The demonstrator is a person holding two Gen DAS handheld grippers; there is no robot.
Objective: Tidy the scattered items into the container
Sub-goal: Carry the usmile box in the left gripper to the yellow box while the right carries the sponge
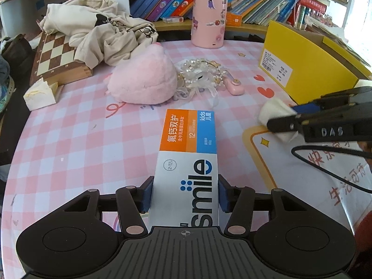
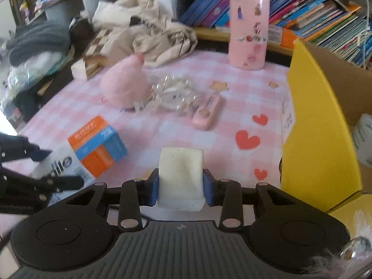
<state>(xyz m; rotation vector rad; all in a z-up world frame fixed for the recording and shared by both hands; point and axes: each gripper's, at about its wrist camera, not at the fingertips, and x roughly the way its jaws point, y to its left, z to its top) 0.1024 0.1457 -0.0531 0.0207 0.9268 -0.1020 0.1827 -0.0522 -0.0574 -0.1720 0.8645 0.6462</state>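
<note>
From the left wrist camera, the left gripper (image 1: 184,193) is clenched on a toothpaste box (image 1: 188,153), its blue fingers (image 1: 146,195) pressed against both long sides of the carton. The box points away across the pink checked bench (image 1: 76,125); whether its far end rests on the cloth or hangs just above it is hard to tell from this angle. Beyond it lie a pink plush toy (image 1: 145,79), a tangle of pearl beads (image 1: 202,72) and a small pink case (image 1: 234,88), none yet collected. At the right edge the right gripper (image 1: 286,121) reaches in with a white sponge (image 1: 274,114) between its fingers, just in front of the yellow box (image 1: 302,62).

From the right wrist camera, the right gripper (image 2: 180,183) is grasping the sponge (image 2: 180,174), which bulges slightly where the blue fingers (image 2: 153,188) squeeze its sides. The yellow box (image 2: 318,127) stands open close on the right, with a white tub (image 2: 362,139) already lying inside. To the left sits the toothpaste box (image 2: 93,148) with the left gripper (image 2: 46,165) on it. The picture is a little blurred.

Both hands appear loaded, so the step in hand looks like carrying to the container. The sponge is nearer, so it should probably go first: lift over the yellow wall, then release inside. The carton would follow, needing a longer swing right and enough height to clear the rim.
</note>
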